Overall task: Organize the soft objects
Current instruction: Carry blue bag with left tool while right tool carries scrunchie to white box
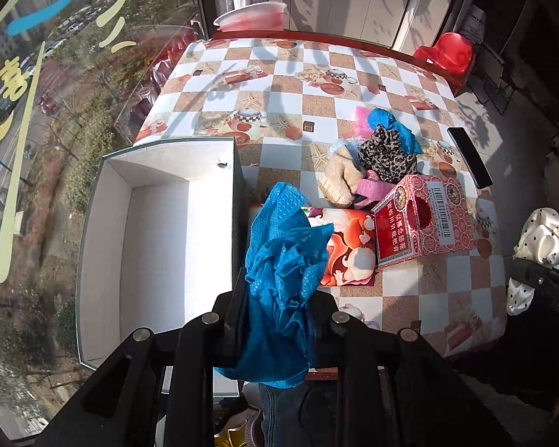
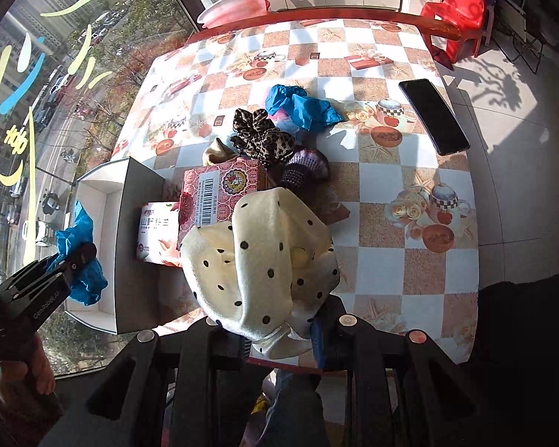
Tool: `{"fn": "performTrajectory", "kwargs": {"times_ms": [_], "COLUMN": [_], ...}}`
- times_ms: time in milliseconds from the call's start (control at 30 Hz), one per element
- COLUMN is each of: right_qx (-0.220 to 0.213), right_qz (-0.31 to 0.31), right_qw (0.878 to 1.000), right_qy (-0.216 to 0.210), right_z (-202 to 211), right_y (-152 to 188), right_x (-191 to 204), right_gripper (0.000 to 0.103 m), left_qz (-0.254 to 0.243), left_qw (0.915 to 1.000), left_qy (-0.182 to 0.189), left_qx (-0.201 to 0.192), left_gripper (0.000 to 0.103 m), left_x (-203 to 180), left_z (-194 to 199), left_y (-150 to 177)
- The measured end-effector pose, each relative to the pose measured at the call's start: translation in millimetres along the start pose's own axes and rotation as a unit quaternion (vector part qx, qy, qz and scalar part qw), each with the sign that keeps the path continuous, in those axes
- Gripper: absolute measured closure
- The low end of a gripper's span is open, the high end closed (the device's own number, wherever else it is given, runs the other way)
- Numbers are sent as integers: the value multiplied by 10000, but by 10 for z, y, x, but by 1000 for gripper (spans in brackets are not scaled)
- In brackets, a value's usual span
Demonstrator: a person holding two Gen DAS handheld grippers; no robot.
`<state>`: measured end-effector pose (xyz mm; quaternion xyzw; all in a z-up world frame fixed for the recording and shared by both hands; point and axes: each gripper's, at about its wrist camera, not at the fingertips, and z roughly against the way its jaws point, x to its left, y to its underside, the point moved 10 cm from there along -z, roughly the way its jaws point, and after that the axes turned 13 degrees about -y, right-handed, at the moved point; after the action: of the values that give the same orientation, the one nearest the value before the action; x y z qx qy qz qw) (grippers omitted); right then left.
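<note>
My left gripper (image 1: 275,316) is shut on a blue textured cloth (image 1: 285,260) and holds it above the right wall of an open white box (image 1: 152,231); the box interior shows nothing in it. My right gripper (image 2: 279,335) is shut on a cream cloth with black dots (image 2: 257,257), held over the table's near edge; it also shows at the right in the left wrist view (image 1: 544,238). A pile of soft things lies mid-table: a leopard-print cloth (image 1: 385,154), a blue cloth (image 1: 391,124), a beige glove (image 1: 341,180), a pink cloth (image 1: 365,119).
A red patterned tissue box (image 1: 425,219) and a flat orange packet (image 1: 348,246) lie next to the white box. A black phone (image 2: 432,115) lies at the table's right side. A red chair (image 2: 458,15) and a pink basin (image 2: 234,9) stand beyond the table. A window runs along the left.
</note>
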<state>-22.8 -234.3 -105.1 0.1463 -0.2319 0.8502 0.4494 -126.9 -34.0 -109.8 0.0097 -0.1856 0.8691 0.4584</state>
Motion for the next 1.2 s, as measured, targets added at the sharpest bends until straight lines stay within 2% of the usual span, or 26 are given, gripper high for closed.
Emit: {"fn": "performTrajectory", "kwargs": {"times_ms": [267, 667, 900, 1200], "right_qx": [67, 587, 1042, 1412], "right_qz": [412, 1198, 1556, 1696], "right_qw": [9988, 9892, 9796, 9726], "right_qy": [-245, -616, -727, -736], "right_z": [-159, -913, -1345, -1715], "right_y": [22, -9, 98, 163], "right_x": [599, 1806, 2312, 2558], "right_gripper": [77, 77, 77, 77], "left_qz": [252, 566, 475, 392], "left_qw": [9995, 9970, 9964, 9946], "left_qy": [-207, -412, -325, -277], "left_qx": [-10, 323, 628, 917], "left_gripper": [77, 77, 77, 77], "left_x": [491, 1406, 1569, 1678], "left_z": [-60, -449, -681, -914], "left_y": [78, 206, 365, 490]}}
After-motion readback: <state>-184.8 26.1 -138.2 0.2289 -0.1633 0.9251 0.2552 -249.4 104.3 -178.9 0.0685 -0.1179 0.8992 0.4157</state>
